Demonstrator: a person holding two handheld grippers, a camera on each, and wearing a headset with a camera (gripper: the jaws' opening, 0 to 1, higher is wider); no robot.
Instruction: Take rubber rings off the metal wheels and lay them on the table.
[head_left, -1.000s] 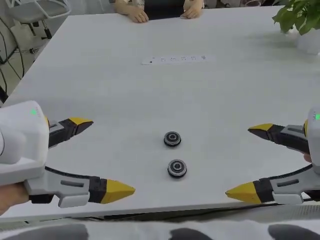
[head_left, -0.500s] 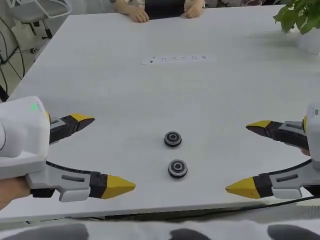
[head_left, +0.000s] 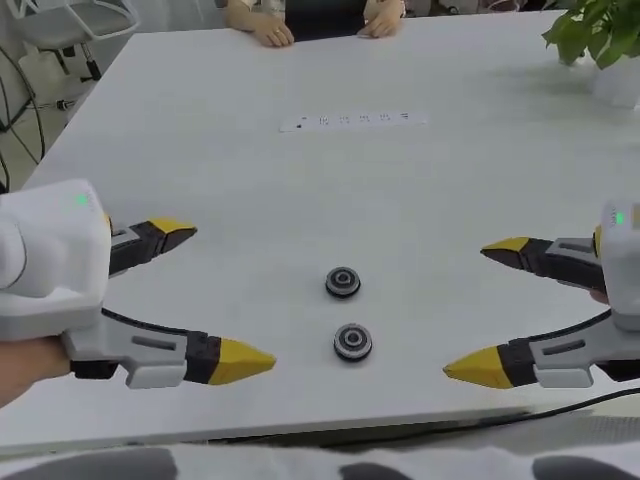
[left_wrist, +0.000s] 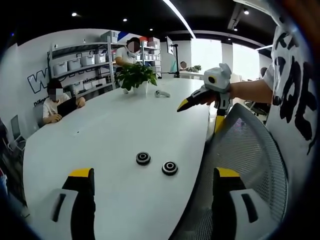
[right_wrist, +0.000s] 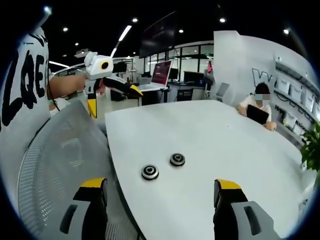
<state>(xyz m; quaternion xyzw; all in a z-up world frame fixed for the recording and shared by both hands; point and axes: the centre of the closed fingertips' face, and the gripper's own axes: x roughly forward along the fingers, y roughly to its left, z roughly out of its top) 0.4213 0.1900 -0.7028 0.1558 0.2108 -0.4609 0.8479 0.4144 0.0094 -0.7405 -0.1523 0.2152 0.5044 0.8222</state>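
Two rubber-ringed metal wheels lie flat on the white table (head_left: 400, 180), lower centre of the head view: the far wheel (head_left: 343, 283) and, just below it, the near wheel (head_left: 352, 341). They sit midway between the left gripper (head_left: 222, 295) and the right gripper (head_left: 472, 309). Both grippers are empty with jaws wide apart, and neither is clearly nearer. The gripper views add a mesh chair back (right_wrist: 60, 150) at the table edge.

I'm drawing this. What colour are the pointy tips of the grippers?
Yellow, on both the left gripper and right gripper; clearest in the head view.
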